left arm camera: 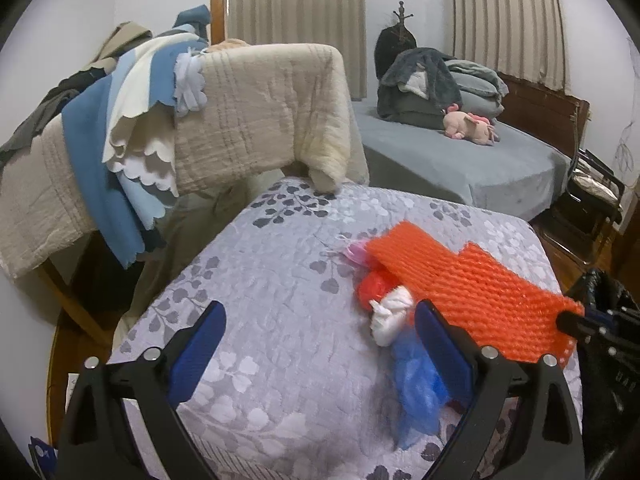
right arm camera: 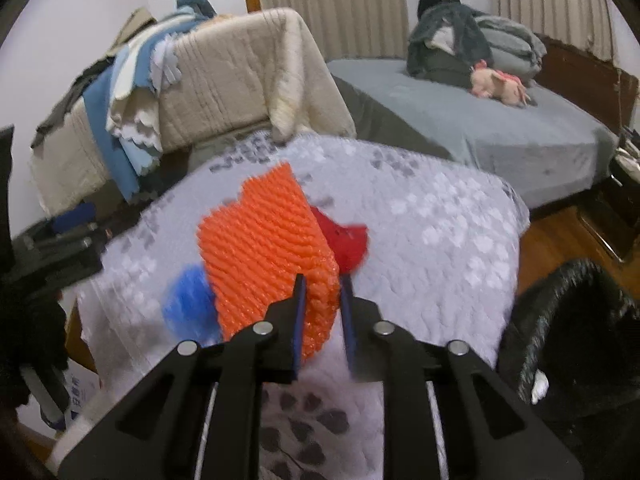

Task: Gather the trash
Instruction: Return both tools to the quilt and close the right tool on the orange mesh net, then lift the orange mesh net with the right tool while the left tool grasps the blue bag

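An orange foam net [left arm camera: 476, 284] lies over a pile of trash on the lilac leaf-print quilt [left arm camera: 280, 264]. My right gripper [right arm camera: 323, 292] is shut on the near edge of the orange foam net [right arm camera: 264, 256]; it shows at the right edge of the left wrist view [left arm camera: 576, 322]. Under the net lie a red bag [left arm camera: 372, 286] [right arm camera: 344, 240], a white wad [left arm camera: 390, 316], a blue bag [left arm camera: 416, 388] [right arm camera: 188, 300] and a small pink piece [left arm camera: 356, 252]. My left gripper [left arm camera: 320, 340] is open and empty above the quilt, left of the pile.
A black-lined trash bin [right arm camera: 576, 340] stands at the right of the quilt, with a white scrap [right arm camera: 539, 388] inside. A chair draped with beige and blue cloths [left arm camera: 248, 116] stands behind. A grey bed [left arm camera: 460, 156] with a pink plush [left arm camera: 470, 124] is at the back right.
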A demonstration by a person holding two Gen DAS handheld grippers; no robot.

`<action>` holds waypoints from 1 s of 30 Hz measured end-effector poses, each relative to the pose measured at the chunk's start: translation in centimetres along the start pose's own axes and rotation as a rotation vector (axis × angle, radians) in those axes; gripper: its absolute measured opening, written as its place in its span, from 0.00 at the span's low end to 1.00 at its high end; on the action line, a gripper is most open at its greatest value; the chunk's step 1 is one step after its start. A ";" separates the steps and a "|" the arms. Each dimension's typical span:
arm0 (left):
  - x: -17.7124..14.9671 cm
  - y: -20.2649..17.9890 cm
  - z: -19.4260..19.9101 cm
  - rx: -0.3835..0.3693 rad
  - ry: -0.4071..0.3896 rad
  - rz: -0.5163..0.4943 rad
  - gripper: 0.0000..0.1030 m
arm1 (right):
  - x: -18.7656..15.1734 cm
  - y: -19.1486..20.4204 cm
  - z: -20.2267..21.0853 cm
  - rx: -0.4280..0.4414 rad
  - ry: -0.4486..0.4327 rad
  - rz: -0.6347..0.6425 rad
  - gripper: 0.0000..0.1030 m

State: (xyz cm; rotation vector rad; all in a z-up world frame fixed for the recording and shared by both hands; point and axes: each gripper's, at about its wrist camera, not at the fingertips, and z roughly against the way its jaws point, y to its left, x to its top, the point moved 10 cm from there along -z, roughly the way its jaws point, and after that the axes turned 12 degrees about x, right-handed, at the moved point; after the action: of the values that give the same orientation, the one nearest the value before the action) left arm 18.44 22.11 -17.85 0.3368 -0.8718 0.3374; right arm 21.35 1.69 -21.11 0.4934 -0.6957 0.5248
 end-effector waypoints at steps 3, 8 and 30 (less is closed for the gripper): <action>-0.6 -0.6 0.0 -0.006 0.009 -0.010 0.91 | -1.4 -0.6 -0.2 -0.012 0.029 -0.007 0.32; -1.1 -0.8 -0.1 -0.005 0.014 -0.021 0.91 | -1.6 0.1 -0.4 -0.017 0.027 0.030 0.69; -1.7 0.8 -2.0 0.016 0.038 -0.014 0.91 | -2.3 2.6 -6.7 0.013 0.115 0.070 0.70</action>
State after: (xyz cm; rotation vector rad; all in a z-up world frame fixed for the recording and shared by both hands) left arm 18.46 23.43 -20.26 0.3506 -0.8293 0.3368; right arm 21.42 6.98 -26.51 0.4483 -0.6017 0.6188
